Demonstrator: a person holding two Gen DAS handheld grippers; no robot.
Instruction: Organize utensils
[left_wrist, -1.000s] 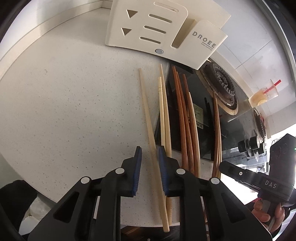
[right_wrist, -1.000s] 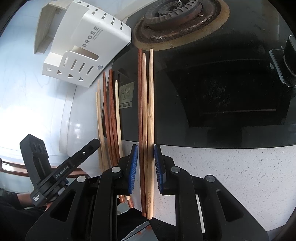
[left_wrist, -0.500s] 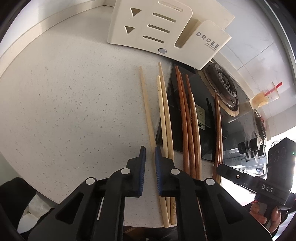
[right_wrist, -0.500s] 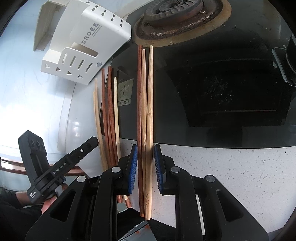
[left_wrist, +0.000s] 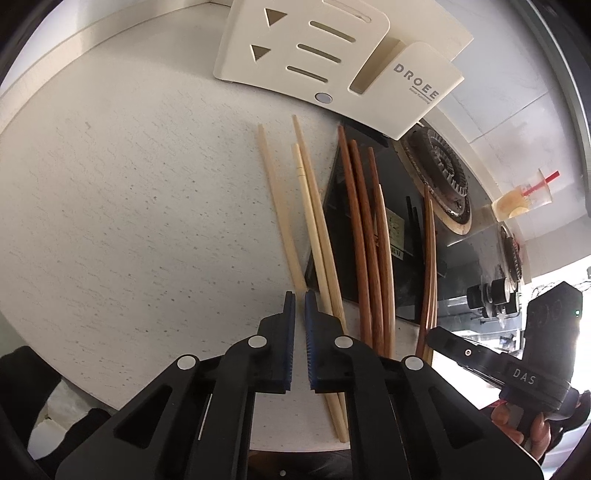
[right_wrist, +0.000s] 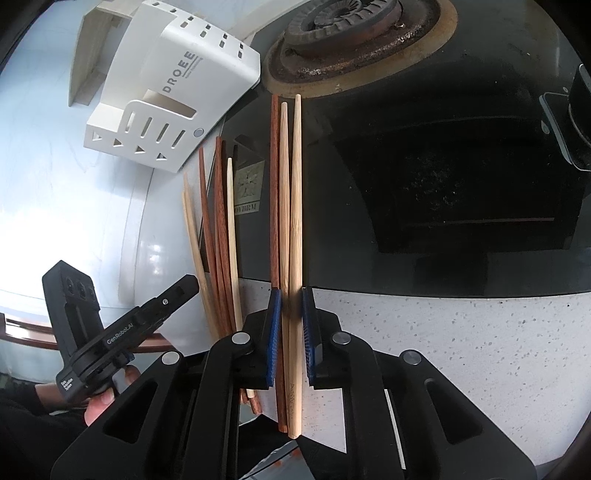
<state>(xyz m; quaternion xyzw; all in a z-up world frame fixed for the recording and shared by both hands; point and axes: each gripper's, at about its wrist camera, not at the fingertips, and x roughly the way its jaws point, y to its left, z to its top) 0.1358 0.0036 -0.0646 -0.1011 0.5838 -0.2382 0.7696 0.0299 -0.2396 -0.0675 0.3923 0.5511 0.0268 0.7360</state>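
Several chopsticks lie side by side across the speckled counter and the edge of the black cooktop. My left gripper is shut on the near part of one pale chopstick; two other pale ones and some brown ones lie to its right. My right gripper is closing its jaws on two light wooden chopsticks, and the pads touch them. A dark red chopstick runs beside the left pad. The white slotted utensil holder stands beyond the chopstick tips.
A gas burner sits on the cooktop behind the right-hand chopsticks. A plastic drink cup with a red straw stands far right by the tiled wall. More brown and pale chopsticks lie between the two grippers. The counter edge runs just under both grippers.
The left jaws have come together onto the pale chopstick. The right jaws have narrowed around the light chopsticks. Neither hand has shifted noticeably.
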